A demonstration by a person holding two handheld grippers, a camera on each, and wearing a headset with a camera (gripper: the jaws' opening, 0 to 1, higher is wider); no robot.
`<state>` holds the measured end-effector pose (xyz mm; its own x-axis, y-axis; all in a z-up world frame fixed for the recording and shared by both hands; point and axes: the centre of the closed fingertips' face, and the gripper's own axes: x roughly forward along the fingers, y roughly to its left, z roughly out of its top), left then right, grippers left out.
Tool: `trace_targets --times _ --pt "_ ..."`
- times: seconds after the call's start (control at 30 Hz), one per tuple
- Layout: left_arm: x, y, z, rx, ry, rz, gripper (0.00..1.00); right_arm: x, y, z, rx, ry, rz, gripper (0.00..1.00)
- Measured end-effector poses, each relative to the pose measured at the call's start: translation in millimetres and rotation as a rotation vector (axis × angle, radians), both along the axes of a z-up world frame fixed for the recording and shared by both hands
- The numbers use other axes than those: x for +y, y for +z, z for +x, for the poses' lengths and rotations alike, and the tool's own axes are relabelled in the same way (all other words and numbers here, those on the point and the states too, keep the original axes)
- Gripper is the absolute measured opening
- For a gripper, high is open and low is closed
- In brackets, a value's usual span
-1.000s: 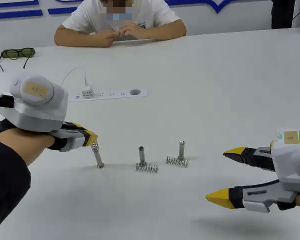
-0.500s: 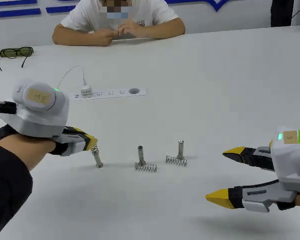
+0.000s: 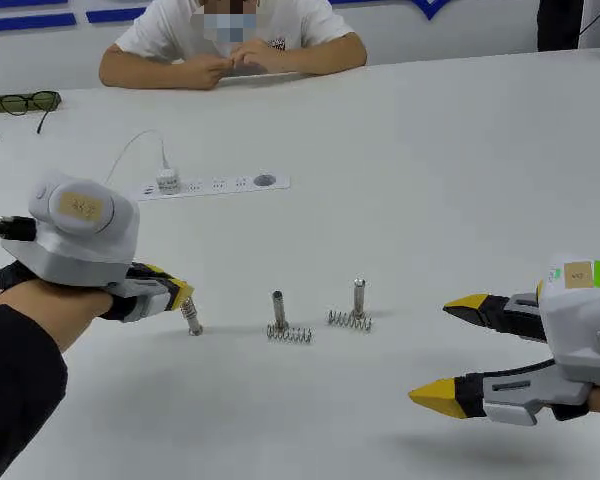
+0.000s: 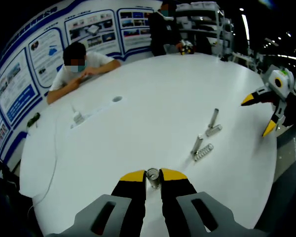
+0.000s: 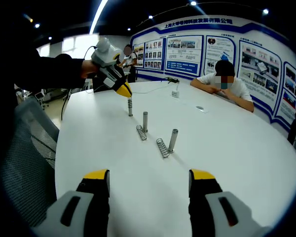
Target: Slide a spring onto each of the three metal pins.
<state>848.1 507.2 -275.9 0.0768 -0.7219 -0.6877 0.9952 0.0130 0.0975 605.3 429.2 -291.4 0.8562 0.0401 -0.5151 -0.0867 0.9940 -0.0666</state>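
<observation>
- White worktop (image 3: pixel 430 200) w/ a power strip (image 3: pixel 215 184) at 11 o'clock from the pins; glasses (image 3: pixel 20 101) are seen at the far-left edge, and a seated person (image 3: pixel 230 40) at the far side.
- Left gripper (image 3: pixel 180 296) at 9 o'clock of the pin row: fingers (image 4: pixel 134 177) are closed on the top of the 1st spring (image 5: pixel 129 104), which is threaded on the tilted 1st pin (image 3: pixel 191 318).
- Mid pin (image 3: pixel 278 308) is upright, w/ the 2nd spring (image 3: pixel 289 334) lying flat at its base, approx 5 o'clock.
- 3rd pin (image 3: pixel 359 296) is upright, w/ the 3rd spring (image 3: pixel 349 320) lying flat at its base, approx 7 o'clock.
- Right gripper (image 3: pixel 432 350) is held at 4 o'clock, well apart from the pins; fingers (image 5: pixel 96 175) are spread wide, nothing between them.
</observation>
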Motion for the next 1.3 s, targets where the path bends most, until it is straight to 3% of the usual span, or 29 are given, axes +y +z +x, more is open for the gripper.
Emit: trace_targets --times 0.43,1.3 --pt "-1.1 -13.7 1.2 0.003 -0.003 0.013 0.11 -2.4 -2.3 -1.3 0.005 -0.007 0.004 0.66" --pt "-1.3 -26.7 2.3 0.016 0.001 0.024 0.11 -3.9 -5.6 -3.3 0.015 -0.014 0.006 0.66"
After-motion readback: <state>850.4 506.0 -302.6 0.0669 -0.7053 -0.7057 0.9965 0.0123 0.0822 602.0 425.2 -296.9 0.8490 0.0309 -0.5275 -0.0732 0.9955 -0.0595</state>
